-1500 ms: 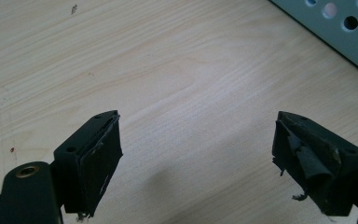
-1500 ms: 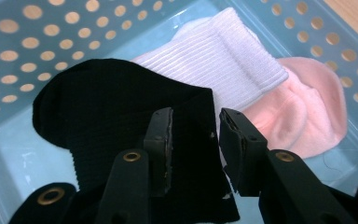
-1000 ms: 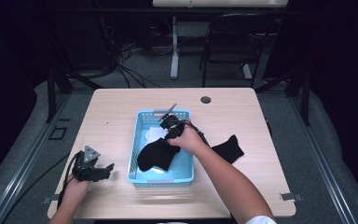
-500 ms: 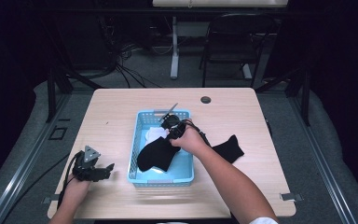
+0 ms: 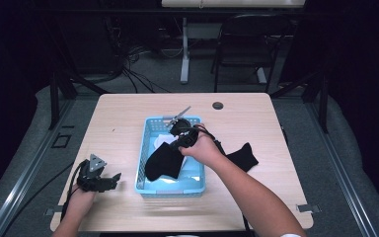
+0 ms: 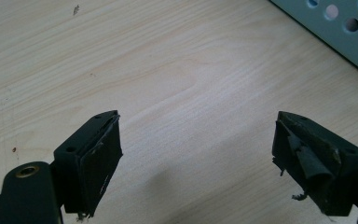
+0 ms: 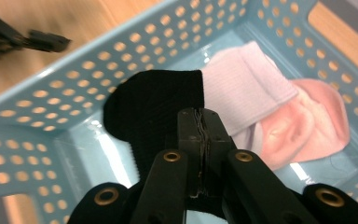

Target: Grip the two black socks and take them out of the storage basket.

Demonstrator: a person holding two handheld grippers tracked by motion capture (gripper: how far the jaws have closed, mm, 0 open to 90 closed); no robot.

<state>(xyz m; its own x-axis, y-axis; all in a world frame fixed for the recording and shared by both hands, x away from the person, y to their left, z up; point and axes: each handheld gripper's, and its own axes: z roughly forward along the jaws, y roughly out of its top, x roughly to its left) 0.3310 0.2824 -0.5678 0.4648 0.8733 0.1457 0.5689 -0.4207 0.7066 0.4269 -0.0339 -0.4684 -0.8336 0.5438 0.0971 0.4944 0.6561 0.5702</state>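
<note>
Hanging from the right gripper (image 7: 200, 122) at the middle of the high view, a black knitted sock (image 5: 164, 160) is drooping limply into the light blue perforated plastic basket (image 5: 143, 163), its ribbed cuff end showing just past the jaws in the right gripper view. The jaws are clenched on the fabric. Beneath the sock, a white ribbed sock (image 7: 251, 79) and a pale pink garment (image 7: 307, 119) are lying on the basket floor. Another black sock (image 5: 242, 157) is resting on the light wooden table (image 5: 123, 118) right of the basket. At lower left, the left gripper (image 5: 97, 178) is sitting on the tabletop, jaws spread wide apart.
</note>
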